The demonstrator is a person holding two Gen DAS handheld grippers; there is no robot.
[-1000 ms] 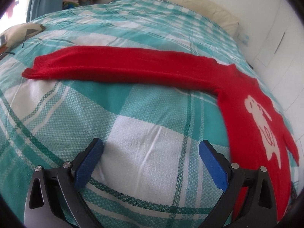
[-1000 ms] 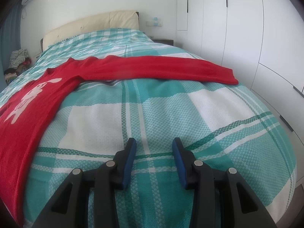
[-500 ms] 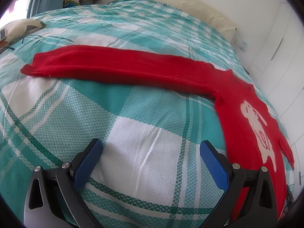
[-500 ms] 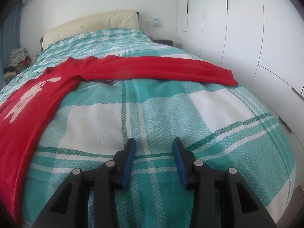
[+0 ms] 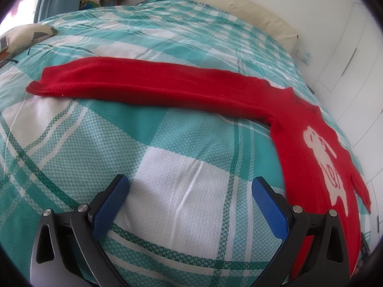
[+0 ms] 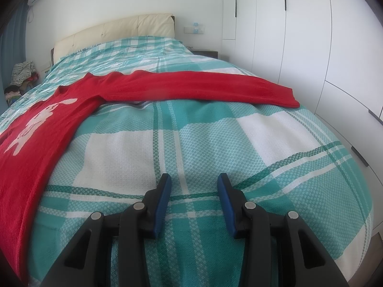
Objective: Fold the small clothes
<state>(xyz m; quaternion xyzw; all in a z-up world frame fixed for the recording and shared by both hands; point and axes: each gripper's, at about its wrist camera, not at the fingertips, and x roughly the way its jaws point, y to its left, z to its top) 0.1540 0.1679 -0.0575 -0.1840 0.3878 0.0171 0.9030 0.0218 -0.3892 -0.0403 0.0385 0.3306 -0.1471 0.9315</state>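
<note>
A red sweater with a white animal figure on its chest lies spread flat on the bed, over a teal-and-white checked bedspread. Taking the sweater's chest as the landmark: one sleeve runs straight out from it across the cover to one side, and the other sleeve runs out the opposite way towards the white wardrobe. Both sleeves lie fully extended and smooth, which looks like a deliberate layout, since a garment opened flat gives clean lines for folding.

The left gripper hovers over bare bedspread on the near side of its sleeve, beside the chest, its blue jaws spread wide with nothing between them. The right gripper hangs over bare cover on the other side of the chest, short of the second sleeve, its jaws parted more narrowly and likewise empty. Each points down at a slant towards the cloth, one to each sleeve, a fitting stance for taking both sides at once.

Folding seems not yet begun; the likely first move is to pinch a cuff or sleeve edge and carry it in over the chest. Beyond the sweater's collar end stand the cream headboard and a heap of other clothes
</note>
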